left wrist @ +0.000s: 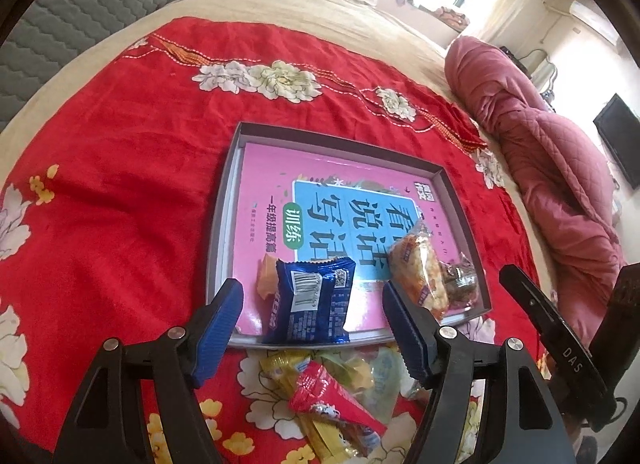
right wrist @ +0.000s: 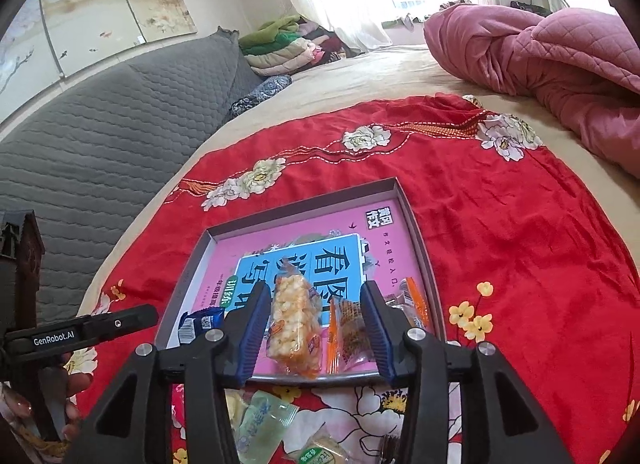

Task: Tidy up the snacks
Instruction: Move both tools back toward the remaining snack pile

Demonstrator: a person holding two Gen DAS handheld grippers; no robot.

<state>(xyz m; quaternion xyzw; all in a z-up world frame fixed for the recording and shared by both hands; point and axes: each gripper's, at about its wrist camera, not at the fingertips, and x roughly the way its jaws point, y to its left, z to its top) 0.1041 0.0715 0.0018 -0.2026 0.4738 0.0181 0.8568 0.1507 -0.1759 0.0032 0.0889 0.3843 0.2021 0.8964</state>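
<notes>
On the bed, a red floral blanket (left wrist: 132, 168) is spread out, and in its middle sits a shallow grey cardboard tray (left wrist: 224, 200) lined with a pink-covered exercise book (left wrist: 264, 168) printed with large characters on a blue panel. The left gripper (left wrist: 312, 316) hangs over the near edge of the tray with its blue-padded jaws spread wide; a dark blue foil snack packet (left wrist: 310, 300) lies between them inside the tray, touching neither pad, with a small orange wrapped sweet (left wrist: 267, 278) tucked just behind it. The right gripper (right wrist: 312, 328) is likewise spread, poised over the tray's near edge, and between its fingers lie a clear-wrapped puffed rice bar (right wrist: 294, 328) and, just beside it, an orange-striped transparent snack packet (right wrist: 348, 334). Another small orange-and-white packet (right wrist: 414, 298) rests near the tray's right wall. On the blanket just outside the tray lies a loose heap: a red glossy packet (left wrist: 328, 400), yellow wrappers (left wrist: 288, 372), and a pale green sachet (right wrist: 260, 420). A bunched pink quilted duvet (right wrist: 540, 52) sits well apart at the far side.
</notes>
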